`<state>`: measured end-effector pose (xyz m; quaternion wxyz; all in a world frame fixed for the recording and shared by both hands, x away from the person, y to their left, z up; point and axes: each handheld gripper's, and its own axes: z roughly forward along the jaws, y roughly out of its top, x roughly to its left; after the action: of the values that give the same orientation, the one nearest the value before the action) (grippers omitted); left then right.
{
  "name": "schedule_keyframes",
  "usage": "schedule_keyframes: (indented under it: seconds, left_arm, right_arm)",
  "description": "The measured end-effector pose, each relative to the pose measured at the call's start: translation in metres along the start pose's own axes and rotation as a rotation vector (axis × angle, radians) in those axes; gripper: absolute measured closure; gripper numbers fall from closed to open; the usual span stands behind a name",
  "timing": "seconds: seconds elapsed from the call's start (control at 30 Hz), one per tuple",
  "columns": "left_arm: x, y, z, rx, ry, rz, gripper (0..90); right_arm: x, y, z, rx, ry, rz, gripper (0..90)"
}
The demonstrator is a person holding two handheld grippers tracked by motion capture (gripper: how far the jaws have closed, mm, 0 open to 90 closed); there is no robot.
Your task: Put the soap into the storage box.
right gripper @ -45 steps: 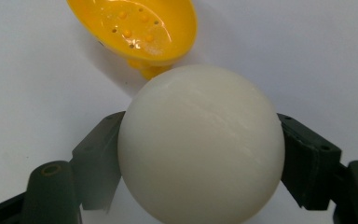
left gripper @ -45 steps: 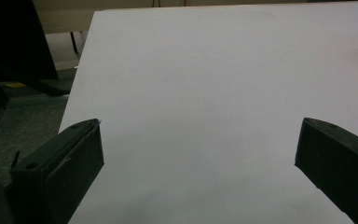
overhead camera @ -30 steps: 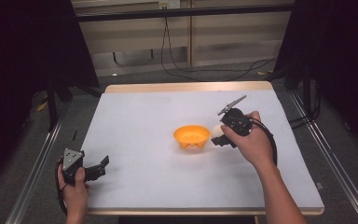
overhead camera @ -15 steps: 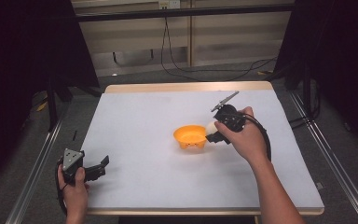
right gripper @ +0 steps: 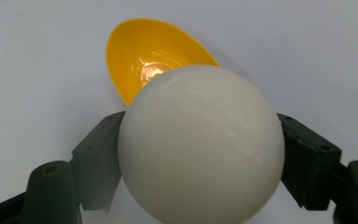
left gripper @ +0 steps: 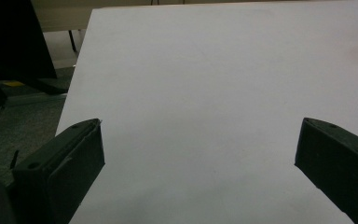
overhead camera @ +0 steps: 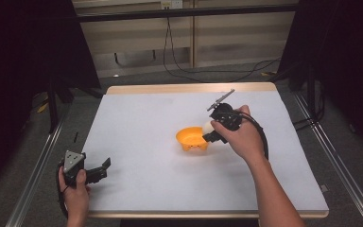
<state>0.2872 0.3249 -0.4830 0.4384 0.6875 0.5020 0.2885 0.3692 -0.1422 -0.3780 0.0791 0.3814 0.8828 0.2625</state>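
An orange bowl (overhead camera: 192, 138) sits on the white table (overhead camera: 142, 127), a little right of centre. My right gripper (overhead camera: 209, 129) is shut on a white ball (overhead camera: 208, 126) and holds it over the bowl's right rim. In the right gripper view the white ball (right gripper: 200, 144) is pressed between both pads, with the orange bowl (right gripper: 144, 56) just beyond and below it. My left gripper (overhead camera: 103, 169) rests at the table's front left corner, open. In the left gripper view its fingers (left gripper: 60, 163) stand wide apart over bare table.
The table's wooden edge (overhead camera: 194, 88) runs along the back. Black cables (overhead camera: 179, 71) lie on the floor behind it. Metal rails (overhead camera: 35, 170) flank the table on both sides, and dark stands (overhead camera: 52, 99) rise at the left.
My right hand has carried the white ball leftward, from beside the bowl's right side to above its rim. The left hand has stayed where it was.
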Motion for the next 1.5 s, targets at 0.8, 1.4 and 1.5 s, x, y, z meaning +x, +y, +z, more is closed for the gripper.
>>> schedule_keyframes:
  seconds: [0.8,1.4,1.5]
  left_arm:
    - [0.000,0.000,0.000,-0.004,-0.005,0.000,1.3]
    - [0.000,0.000,0.000,-0.004,-0.007,0.000,1.3]
    - [0.000,0.000,0.000,-0.003,-0.008,-0.001,1.3]
  right_arm:
    - [0.014,0.027,0.027,0.032,0.028,-0.024,24.3]
    - [0.018,0.037,0.050,0.068,0.011,0.003,24.3]
    - [0.018,0.037,0.052,0.076,0.007,0.018,24.2]
